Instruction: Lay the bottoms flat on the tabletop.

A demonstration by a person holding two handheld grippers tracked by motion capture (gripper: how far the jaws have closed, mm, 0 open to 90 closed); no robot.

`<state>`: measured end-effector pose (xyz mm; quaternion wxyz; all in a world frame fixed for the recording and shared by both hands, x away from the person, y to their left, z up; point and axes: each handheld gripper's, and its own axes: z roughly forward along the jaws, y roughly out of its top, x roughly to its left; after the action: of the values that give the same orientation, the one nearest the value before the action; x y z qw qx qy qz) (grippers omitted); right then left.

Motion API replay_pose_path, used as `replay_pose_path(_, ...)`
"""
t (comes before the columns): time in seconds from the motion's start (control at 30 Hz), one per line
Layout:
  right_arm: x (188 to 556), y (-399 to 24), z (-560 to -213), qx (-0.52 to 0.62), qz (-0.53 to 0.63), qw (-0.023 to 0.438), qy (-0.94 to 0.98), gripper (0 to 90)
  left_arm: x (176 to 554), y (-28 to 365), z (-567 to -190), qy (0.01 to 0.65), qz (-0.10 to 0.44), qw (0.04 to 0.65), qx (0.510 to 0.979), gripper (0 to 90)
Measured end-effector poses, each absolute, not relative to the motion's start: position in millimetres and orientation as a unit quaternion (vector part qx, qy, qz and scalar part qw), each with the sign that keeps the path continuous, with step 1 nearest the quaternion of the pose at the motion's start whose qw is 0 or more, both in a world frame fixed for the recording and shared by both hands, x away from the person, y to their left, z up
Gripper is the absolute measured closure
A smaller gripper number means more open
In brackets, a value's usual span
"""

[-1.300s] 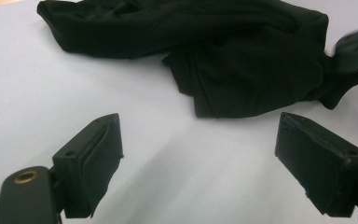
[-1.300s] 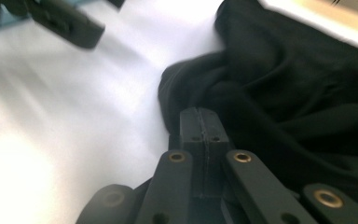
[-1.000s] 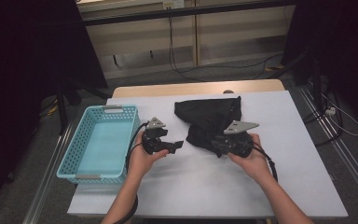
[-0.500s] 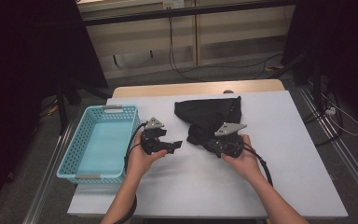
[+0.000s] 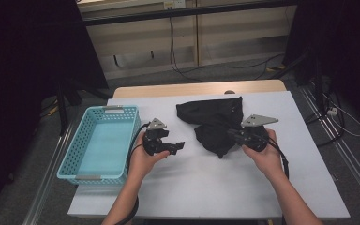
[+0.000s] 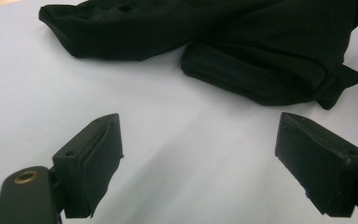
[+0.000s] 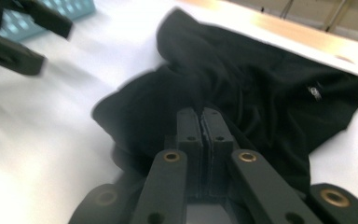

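A crumpled black garment (image 5: 211, 115) lies on the white table (image 5: 206, 192), right of the middle. My right gripper (image 5: 233, 135) is at the garment's lower right fold. In the right gripper view its jaws (image 7: 203, 114) are pressed together, with a ridge of the cloth (image 7: 261, 93) drawn into their tips. My left gripper (image 5: 175, 146) is held in a hand just left of the garment, its jaws wide apart. In the left gripper view nothing but bare table lies between them (image 6: 200, 154), and the garment (image 6: 261, 51) is beyond the tips.
A light blue perforated basket (image 5: 68, 159) stands at the table's left edge, and its corner (image 7: 74, 7) shows in the right gripper view. A wooden strip (image 5: 197, 88) borders the table's far side. Dark curtains and cables lie beyond.
My right gripper first edged left into the garment, then pulled back to the right, and the garment's lower fold shifted with it. The left hand stayed put.
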<state>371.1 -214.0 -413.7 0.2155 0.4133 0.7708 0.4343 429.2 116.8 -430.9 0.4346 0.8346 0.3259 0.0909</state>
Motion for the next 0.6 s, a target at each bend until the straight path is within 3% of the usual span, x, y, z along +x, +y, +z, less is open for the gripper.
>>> replay_pose_path(0.27,370.7,-229.5,-414.3,0.434,0.434,0.223,0.757,86.5,430.2,115.3,-431.8,0.326,0.087,0.436,0.834,14.8)
replay_pose_path(0.47,365.5,-208.8,-414.8,0.403,0.421,0.235,0.778,61.9,429.9,112.6,-432.4,0.323,0.085,0.435,0.836,14.9)
replay_pose_path(0.6,363.8,-186.3,-412.9,0.383,0.422,0.231,0.789,53.4,429.4,113.3,-432.8,0.326,0.082,0.436,0.835,14.8)
